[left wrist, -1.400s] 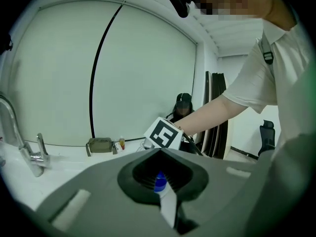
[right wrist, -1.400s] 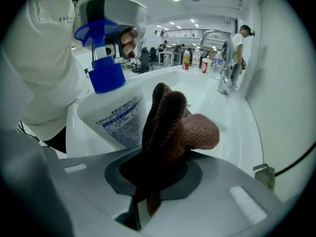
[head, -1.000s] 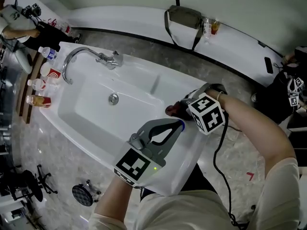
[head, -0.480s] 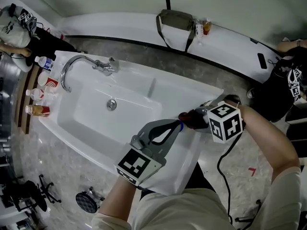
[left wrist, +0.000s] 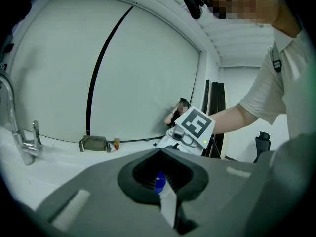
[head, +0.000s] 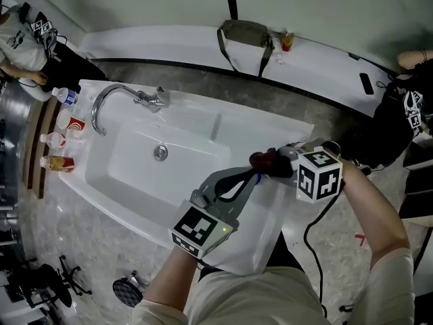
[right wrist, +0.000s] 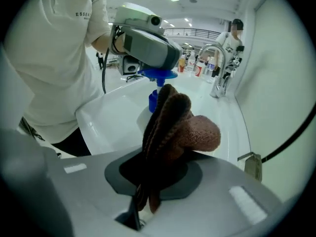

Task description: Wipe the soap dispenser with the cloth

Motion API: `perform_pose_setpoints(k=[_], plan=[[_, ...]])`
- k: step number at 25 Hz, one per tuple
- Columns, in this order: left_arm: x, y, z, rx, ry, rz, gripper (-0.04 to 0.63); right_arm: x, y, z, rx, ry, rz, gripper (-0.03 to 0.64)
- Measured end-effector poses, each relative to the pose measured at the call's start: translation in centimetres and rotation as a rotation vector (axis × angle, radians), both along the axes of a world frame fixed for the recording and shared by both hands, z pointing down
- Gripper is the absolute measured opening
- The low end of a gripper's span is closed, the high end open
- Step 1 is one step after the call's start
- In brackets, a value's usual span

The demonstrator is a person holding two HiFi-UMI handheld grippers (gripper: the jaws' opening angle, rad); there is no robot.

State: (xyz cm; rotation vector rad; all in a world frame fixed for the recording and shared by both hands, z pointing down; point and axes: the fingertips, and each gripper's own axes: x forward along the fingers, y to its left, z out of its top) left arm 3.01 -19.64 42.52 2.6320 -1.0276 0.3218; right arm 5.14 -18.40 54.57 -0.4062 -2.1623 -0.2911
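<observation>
Cloth (right wrist: 180,132): clamped in right fingers (right wrist: 237,196) | soap dispenser (right wrist: 158,74): clamped in left fingers (left wrist: 89,196), near cloth

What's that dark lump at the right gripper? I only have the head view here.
Observer: A brown knitted cloth, clamped in the shut jaws of the right gripper.
Operator: And the left one, holding anything?
Observer: Yes, the left gripper is shut on the top of the blue soap dispenser.
Operator: Is the cloth on it?
Observer: The right gripper view shows it just in front of the dispenser; contact isn't clear.
</observation>
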Motion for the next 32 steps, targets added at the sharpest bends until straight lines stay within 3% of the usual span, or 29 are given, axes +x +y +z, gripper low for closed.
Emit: perform_pose_setpoints(k=[4, 7, 10, 13, 18, 21, 23, 27, 30, 32], plan=[[0.1, 0.4, 0.2, 0.001, -0.023, 0.034, 0.0, 1.1, 0.0, -0.8, -0.027, -0.061, 0.276, 0.08], [0.2, 0.6, -0.4, 0.048, -0.045, 0.047, 0.0, 1.9, -0.8, -2.3, -0.072, -0.13, 0.654, 0.08], [-0.5, 1.2, -2.8, 0.127, 0.004, 0.02, 0.0, 2.8, -0.6, -4.2, -0.137, -0.217, 1.02, 0.08], [-1.4, 2.3, -5.1, 0.187, 0.026, 0.045, 0.0, 3.2, 0.8, -7.3, -0.137, -0.335, 1.244, 0.08], [-5.3, 5.3, -7.1, 0.231, 0.051, 0.037, 0.0, 2.9, 4.4, -11.7, 0.0, -0.449, 1.413, 0.08], [-7.0, 7.3, -5.0, 0.258, -0.015, 0.089, 0.0, 2.3, 7.1, -12.7, 0.034, -0.491, 1.484, 0.08], [-7.2, 7.8, -1.9, 0.293, -0.081, 0.201, 0.044, 1.9, 8.7, -12.3, 0.047, -0.496, 1.523, 0.08], [-6.3, 6.9, 4.8, 0.31, -0.194, 0.451, 0.287, 1.3, 10.6, -9.6, 0.016, -0.461, 1.568, 0.08], [-5.0, 5.3, 8.1, 0.336, -0.244, 0.605, 0.321, 1.2, 10.9, -7.4, 0.001, -0.434, 1.605, 0.08], [-3.7, 3.8, 9.7, 0.332, -0.238, 0.655, 0.325, 1.2, 10.5, -6.1, -0.006, -0.413, 1.615, 0.08]])
